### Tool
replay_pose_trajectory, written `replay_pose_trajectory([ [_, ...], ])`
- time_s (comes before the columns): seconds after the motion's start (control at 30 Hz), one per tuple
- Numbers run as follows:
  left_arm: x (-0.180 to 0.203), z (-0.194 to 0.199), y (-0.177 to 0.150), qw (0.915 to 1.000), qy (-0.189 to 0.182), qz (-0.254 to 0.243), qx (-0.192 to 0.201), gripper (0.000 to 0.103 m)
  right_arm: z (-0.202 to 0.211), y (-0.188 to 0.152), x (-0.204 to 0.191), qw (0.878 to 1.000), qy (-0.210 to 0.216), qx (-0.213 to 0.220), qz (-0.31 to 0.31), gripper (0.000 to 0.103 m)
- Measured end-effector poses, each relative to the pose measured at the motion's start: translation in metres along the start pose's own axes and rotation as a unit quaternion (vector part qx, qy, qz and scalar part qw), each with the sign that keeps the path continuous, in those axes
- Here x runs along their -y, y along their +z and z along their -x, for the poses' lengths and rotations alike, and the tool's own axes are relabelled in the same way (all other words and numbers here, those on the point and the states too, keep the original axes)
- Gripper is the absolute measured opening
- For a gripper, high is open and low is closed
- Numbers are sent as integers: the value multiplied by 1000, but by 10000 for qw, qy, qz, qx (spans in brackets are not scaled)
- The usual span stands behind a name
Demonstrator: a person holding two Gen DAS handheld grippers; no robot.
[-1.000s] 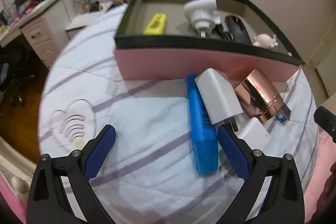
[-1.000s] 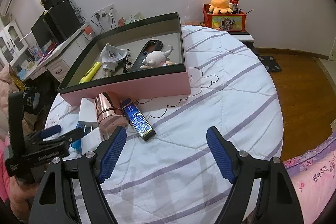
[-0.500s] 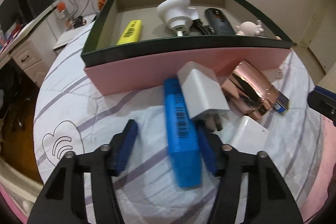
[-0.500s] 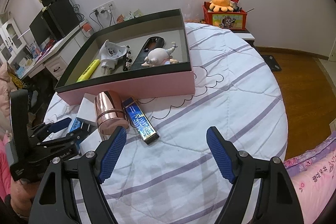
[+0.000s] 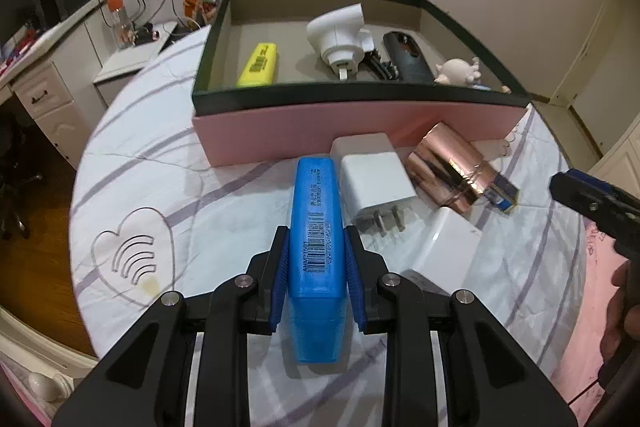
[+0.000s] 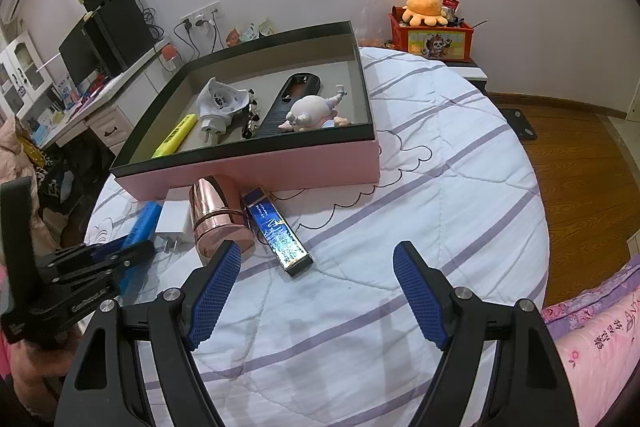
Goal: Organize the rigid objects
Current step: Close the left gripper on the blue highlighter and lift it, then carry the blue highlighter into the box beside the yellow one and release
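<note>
The left claw (image 5: 316, 259) is being kept clamped on one blue box (image 5: 317, 227), both pads pressing its long sides, just in front of the pink box (image 5: 360, 131). The right claw (image 6: 316, 291) is being held apart over bare striped bedcover (image 6: 440, 187), nothing between its pads. Beside the blue box, two white chargers (image 5: 376, 179), one copper cylinder (image 5: 452, 171) and one dark blue bar (image 6: 278, 227) are being left lying against the pink box's front wall. Open cover is being left to the right. Inside the pink box, five things are being held: one yellow highlighter (image 5: 259, 63), one white plug (image 5: 338, 35), one black clip, one black remote (image 5: 406, 55), one pale figurine (image 5: 456, 70).
</note>
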State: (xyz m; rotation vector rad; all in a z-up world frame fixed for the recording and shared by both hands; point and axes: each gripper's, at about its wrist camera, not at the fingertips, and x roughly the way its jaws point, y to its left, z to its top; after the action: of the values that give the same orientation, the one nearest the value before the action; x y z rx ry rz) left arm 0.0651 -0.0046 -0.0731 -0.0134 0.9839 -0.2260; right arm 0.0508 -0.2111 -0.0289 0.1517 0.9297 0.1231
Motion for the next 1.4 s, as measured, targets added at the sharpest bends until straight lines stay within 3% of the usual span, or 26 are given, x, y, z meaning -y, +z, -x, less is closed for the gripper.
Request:
replay_pose_trajectory([
  [0.3,6,51,33,9977,6,-63,668,26,2,5,-5,9999,73,69,45,80],
  [0.5,2,48,76,9958,111,-67,910,26,0,13,-4,9999,81,125,31,80],
  [0.87,-6,-28,131,9983,190,-33,548,26,-18,53,-3,9997,85,209,87,80],
  [1.07,-11,-65,137,9994,209,28,260,26,-45,67,-1,10000,11,31,90,85],
  [1.27,-16,-85,136,9994,342,81,30,27,-45,75,-1,9999,39,56,127,85],
  [1.4,-11,-84,135,9996,282,30,19,41,-41,73,-3,9999,2,76,149,85],
])
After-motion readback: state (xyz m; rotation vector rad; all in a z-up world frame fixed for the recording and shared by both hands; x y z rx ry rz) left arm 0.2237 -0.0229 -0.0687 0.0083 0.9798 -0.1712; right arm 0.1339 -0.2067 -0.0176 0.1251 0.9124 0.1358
